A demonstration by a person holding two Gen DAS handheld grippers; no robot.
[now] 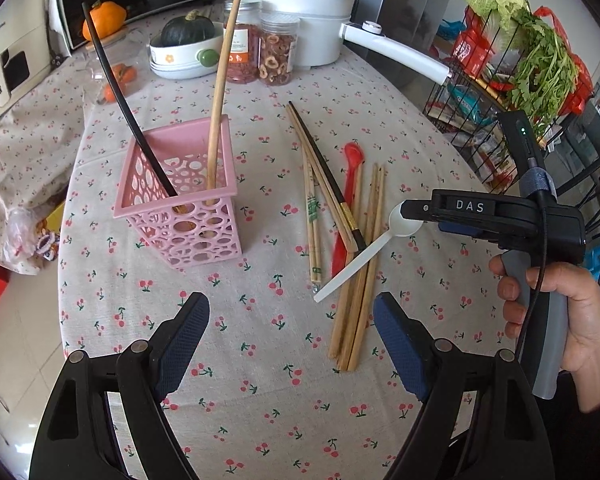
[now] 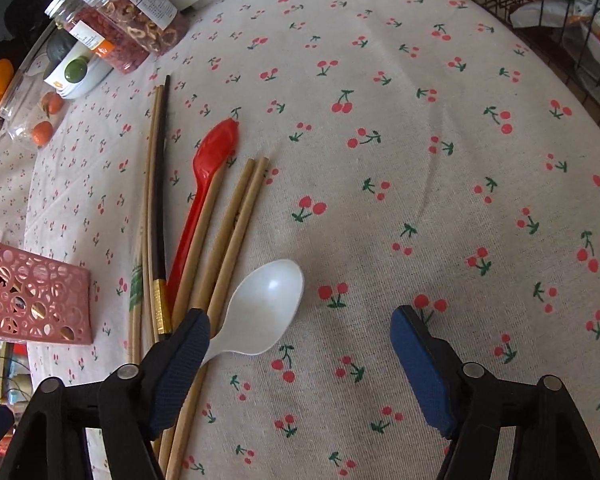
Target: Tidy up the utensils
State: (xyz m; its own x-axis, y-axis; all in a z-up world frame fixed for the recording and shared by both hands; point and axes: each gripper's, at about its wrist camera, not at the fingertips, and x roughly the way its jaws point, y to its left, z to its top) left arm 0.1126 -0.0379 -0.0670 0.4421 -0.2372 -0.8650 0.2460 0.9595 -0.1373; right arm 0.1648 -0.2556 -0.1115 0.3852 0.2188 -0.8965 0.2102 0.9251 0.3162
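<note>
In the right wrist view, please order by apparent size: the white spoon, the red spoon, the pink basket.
Largest to smallest, as they look:
1. Red spoon, the longest visible.
2. White spoon, partly hidden behind the right claw's finger.
3. Pink basket, cut by the frame edge, so its rank against the white spoon is unsure.

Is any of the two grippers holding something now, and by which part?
No, nothing is held. The left gripper is open above the tablecloth. The right gripper is open too, close over the white spoon, not closed on it.
</note>
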